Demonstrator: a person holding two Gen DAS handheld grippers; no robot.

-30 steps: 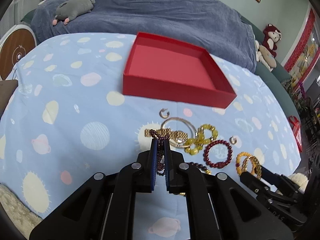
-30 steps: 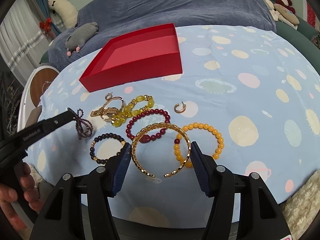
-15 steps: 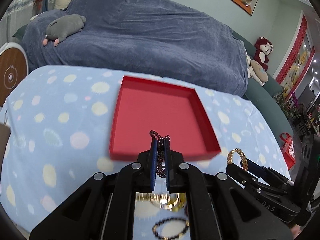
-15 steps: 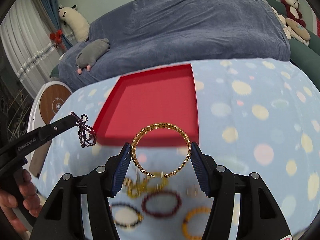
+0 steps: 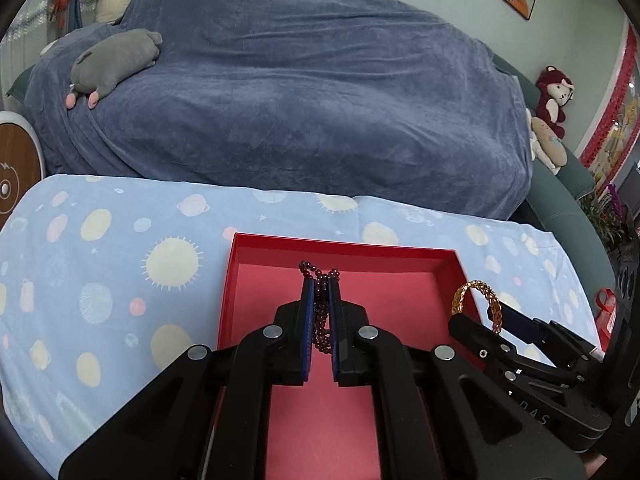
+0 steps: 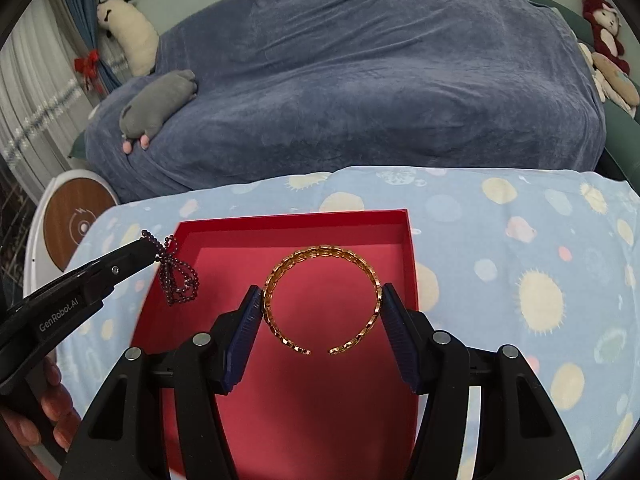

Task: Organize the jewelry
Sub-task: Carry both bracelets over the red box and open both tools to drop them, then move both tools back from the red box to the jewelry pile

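A shallow red box point(image 5: 404, 254) point(image 6: 288, 220) lies on the blue spotted cloth, and nothing lies inside it. Above its floor my left gripper point(image 5: 320, 286) point(image 6: 154, 254) is shut on a dark purple bead bracelet point(image 5: 320, 320) point(image 6: 178, 280), whose loops dangle over the box's left side. My right gripper point(image 6: 322, 300) point(image 5: 476, 316) is shut on a gold open cuff bangle point(image 6: 320, 300) point(image 5: 478, 298), pinched across its width and held over the middle of the box with the gap facing me.
The blue spotted cloth point(image 5: 120, 264) point(image 6: 520, 248) covers the table around the box. Behind it stands a sofa under a dark blue cover point(image 5: 300, 100) with a grey plush toy point(image 5: 116, 60). A round wooden-topped object point(image 6: 78, 216) sits at the left. A person's fingers point(image 6: 52, 412) hold the left gripper.
Both grippers have carried their jewelry forward from the pile of bracelets to above the red box. The pile has dropped out of view. Neither grip has changed.
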